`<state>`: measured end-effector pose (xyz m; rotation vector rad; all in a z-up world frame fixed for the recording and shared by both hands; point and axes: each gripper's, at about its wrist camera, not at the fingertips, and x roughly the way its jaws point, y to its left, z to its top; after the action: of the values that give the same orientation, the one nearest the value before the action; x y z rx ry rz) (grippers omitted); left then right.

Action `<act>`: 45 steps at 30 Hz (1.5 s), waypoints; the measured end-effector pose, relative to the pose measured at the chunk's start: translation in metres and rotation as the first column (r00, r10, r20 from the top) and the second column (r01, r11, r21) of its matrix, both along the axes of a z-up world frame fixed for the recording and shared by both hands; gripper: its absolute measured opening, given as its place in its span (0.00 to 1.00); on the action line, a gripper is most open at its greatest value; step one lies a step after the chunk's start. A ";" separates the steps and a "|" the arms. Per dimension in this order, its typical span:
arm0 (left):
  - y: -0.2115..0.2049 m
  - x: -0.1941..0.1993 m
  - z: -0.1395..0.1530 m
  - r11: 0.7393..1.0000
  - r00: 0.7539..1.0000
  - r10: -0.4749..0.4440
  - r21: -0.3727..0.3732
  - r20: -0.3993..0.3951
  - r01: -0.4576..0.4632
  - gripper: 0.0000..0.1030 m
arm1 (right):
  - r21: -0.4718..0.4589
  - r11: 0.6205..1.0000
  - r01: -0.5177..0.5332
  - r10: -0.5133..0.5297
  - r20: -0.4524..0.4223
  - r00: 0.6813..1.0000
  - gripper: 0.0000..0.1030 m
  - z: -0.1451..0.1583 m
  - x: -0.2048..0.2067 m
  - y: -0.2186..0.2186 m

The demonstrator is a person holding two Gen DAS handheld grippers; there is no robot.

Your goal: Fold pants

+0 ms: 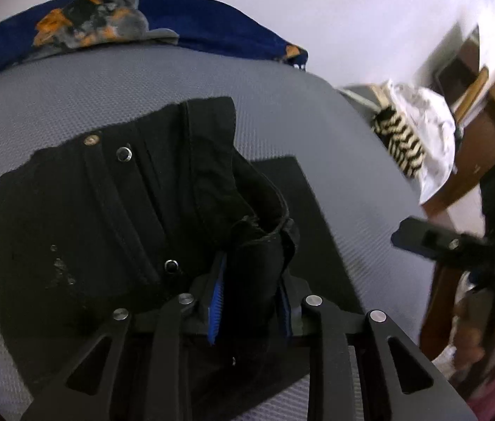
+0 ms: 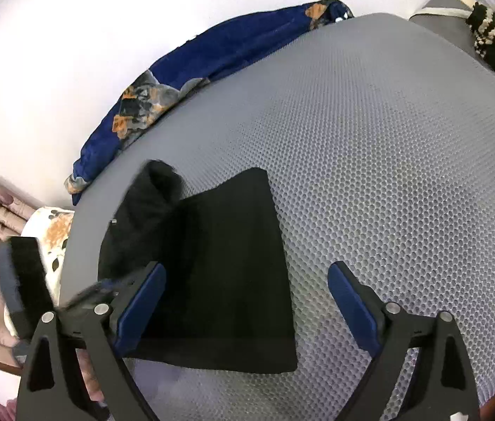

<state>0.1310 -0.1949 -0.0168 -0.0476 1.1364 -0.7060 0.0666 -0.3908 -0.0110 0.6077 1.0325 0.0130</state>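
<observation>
The black pants (image 1: pixel 114 217) lie on the gray bumpy mattress (image 1: pixel 72 98) of a bed. The left claw (image 1: pixel 251 294) is pinched tight on a bunched-up bit of the pants and holds it up off the rest. The waist, with its shiny buttons, shows on the left side. The right claw (image 2: pixel 247 301) has its blue fingers (image 2: pixel 142 301) spread wide apart with nothing between them. It hangs over the flat folded part of the pants (image 2: pixel 226 266). A blue blanket (image 2: pixel 212 59) with orange patches lies along the far edge of the mattress. A black and cream striped cloth (image 1: pixel 400 144) sits off to the right.
</observation>
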 end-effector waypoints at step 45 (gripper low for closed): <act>0.117 0.017 0.008 0.955 0.970 0.234 0.174 0.061 -0.241 0.61 | 0.414 0.813 -0.410 0.434 0.040 0.900 0.27 -0.083 0.133 0.053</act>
<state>0.1483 -0.0783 -0.0085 -0.0162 1.1298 -0.3866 0.2000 -0.3381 -0.0939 0.7512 1.2155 0.6283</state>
